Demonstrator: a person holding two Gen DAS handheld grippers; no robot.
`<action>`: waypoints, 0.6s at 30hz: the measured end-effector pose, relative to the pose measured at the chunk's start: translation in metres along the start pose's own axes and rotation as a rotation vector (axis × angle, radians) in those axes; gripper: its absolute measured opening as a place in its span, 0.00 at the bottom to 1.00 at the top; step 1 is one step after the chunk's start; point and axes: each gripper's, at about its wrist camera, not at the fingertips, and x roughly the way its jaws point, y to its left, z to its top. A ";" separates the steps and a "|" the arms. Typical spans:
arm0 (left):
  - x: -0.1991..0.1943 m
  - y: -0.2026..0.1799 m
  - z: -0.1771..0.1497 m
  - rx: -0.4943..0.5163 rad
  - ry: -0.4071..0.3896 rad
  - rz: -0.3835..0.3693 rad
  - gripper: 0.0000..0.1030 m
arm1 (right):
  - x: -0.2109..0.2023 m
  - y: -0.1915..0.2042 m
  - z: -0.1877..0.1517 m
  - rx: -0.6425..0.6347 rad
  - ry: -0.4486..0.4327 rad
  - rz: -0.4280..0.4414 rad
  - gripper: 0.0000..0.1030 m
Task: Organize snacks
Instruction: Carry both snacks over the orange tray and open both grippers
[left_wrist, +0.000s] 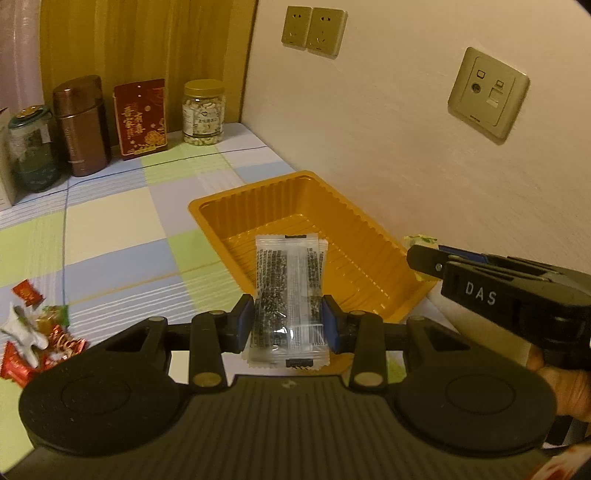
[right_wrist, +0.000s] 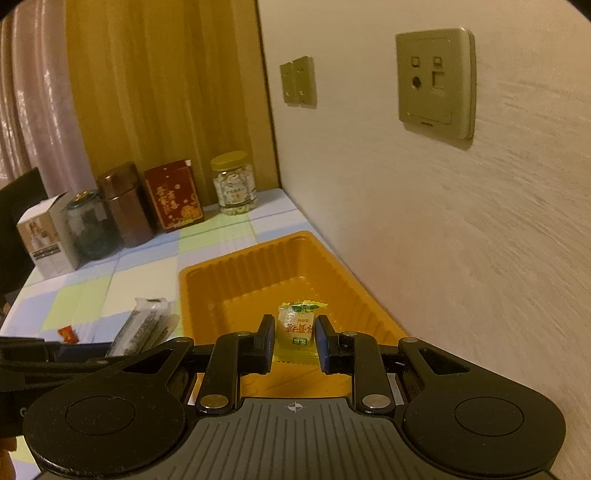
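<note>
upper left of the frame: a jar (left_wrist: 204, 110), red box (left_wrist: 140, 117) and brown tin (left_wrist: 82, 124) — no obstacle to the orange tray (left_wrist: 364, 236) by the wall on the checked worktop (left_wrist: 110, 229). left gripper (left_wrist: 288, 323) fingers clamp a clear packet (left_wrist: 286, 295) over the tray; right gripper (right_wrist: 295, 341) pinches a yellow candy (right_wrist: 295, 325) — "das" on its side.

Your left tool (left_wrist: 289, 322) and right tool (right_wrist: 294, 341) are black, with blue pads, brass-coloured rivets, round discs and white "DAS" lettering.
</note>
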 end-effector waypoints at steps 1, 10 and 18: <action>0.004 -0.001 0.002 0.001 0.001 -0.002 0.34 | 0.003 -0.003 0.002 0.006 0.001 -0.002 0.23; 0.043 -0.008 0.011 0.008 0.030 -0.023 0.35 | 0.021 -0.021 0.008 0.037 0.015 -0.029 0.23; 0.065 -0.008 0.012 -0.005 0.016 -0.043 0.36 | 0.030 -0.026 0.007 0.045 0.032 -0.038 0.23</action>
